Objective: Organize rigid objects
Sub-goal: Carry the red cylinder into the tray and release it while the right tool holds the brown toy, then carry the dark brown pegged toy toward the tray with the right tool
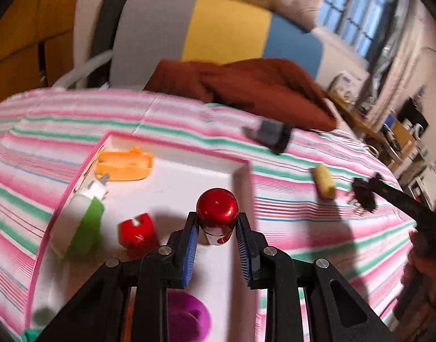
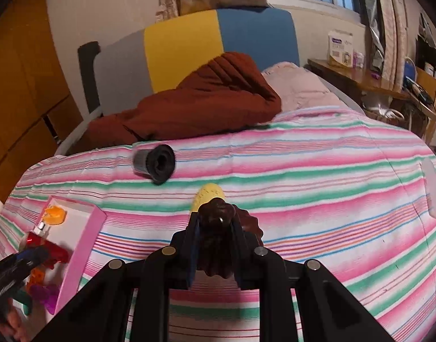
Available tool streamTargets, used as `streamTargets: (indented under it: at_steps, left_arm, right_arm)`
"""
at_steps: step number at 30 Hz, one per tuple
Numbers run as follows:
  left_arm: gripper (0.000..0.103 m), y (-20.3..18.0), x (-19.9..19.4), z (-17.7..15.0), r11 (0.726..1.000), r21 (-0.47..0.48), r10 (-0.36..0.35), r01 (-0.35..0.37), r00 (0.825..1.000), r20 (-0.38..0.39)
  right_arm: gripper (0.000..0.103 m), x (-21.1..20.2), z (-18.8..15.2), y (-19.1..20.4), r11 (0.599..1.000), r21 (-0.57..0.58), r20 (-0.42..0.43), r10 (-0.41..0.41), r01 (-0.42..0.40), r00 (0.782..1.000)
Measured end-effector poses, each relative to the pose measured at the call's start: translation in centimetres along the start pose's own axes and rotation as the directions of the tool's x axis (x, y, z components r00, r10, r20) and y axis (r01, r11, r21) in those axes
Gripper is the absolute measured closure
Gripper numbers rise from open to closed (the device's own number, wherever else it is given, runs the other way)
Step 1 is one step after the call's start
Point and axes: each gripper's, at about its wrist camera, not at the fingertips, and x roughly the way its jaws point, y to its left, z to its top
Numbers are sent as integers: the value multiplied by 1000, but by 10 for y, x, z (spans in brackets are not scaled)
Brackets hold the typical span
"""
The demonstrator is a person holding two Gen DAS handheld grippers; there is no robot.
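My left gripper (image 1: 217, 222) is shut on a small bottle with a red dome cap (image 1: 217, 206), held over the white floor of the pink-rimmed tray (image 1: 172, 146). The tray holds an orange box (image 1: 123, 165), a white-and-green bottle (image 1: 78, 228), a red block (image 1: 138, 233) and a purple cup (image 1: 189, 317). My right gripper (image 2: 216, 216) is shut on a dark brown ridged toy (image 2: 218, 245) above the striped bedspread. A yellow corn piece (image 2: 208, 198) lies just beyond it, and a black cylinder (image 2: 156, 164) lies farther left.
A rust-brown blanket (image 2: 195, 105) and a pink pillow (image 2: 300, 88) lie at the head of the bed. A wooden desk with clutter (image 2: 369, 77) stands to the right. The pink tray also shows at the lower left in the right wrist view (image 2: 83, 239).
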Motion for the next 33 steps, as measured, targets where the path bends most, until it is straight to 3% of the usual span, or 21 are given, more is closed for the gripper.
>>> streamTargets:
  at_steps: [3, 4, 6, 7, 8, 15, 20, 25, 33]
  left_arm:
    - [75, 10, 15, 10, 999, -49, 6, -9, 998, -65]
    - [70, 11, 17, 13, 998, -62, 11, -15, 997, -71]
    - [49, 14, 17, 19, 996, -85, 19, -25, 997, -69]
    - [38, 17, 14, 20, 994, -102, 20, -25, 999, -50]
    - [33, 18, 8, 19, 993, -116, 14, -17, 1000, -23]
    - [20, 10, -12, -4, 998, -64, 32, -29, 999, 40]
    - [2, 3, -46, -35, 999, -36, 28, -23, 989, 146]
    - [0, -7, -69, -68, 998, 45, 35, -44, 983, 179]
    - [0, -5, -80, -95, 993, 98, 48, -64, 987, 155]
  right_arm:
    - [85, -2, 2, 5, 999, -15, 19, 32, -32, 999]
    - [85, -2, 2, 7, 999, -19, 21, 36, -35, 999]
    - [85, -2, 2, 10, 999, -29, 23, 39, -38, 999]
    - [85, -1, 1, 11, 999, -29, 21, 41, -40, 999]
    - [85, -1, 1, 11, 999, -28, 20, 42, -41, 999]
    - [85, 1, 1, 11, 998, -16, 13, 61, -60, 998]
    - [85, 1, 0, 13, 998, -18, 10, 68, -68, 998]
    - [85, -4, -2, 23, 993, -39, 19, 114, -113, 993]
    - [85, -23, -10, 73, 943, -159, 46, 303, -293, 952]
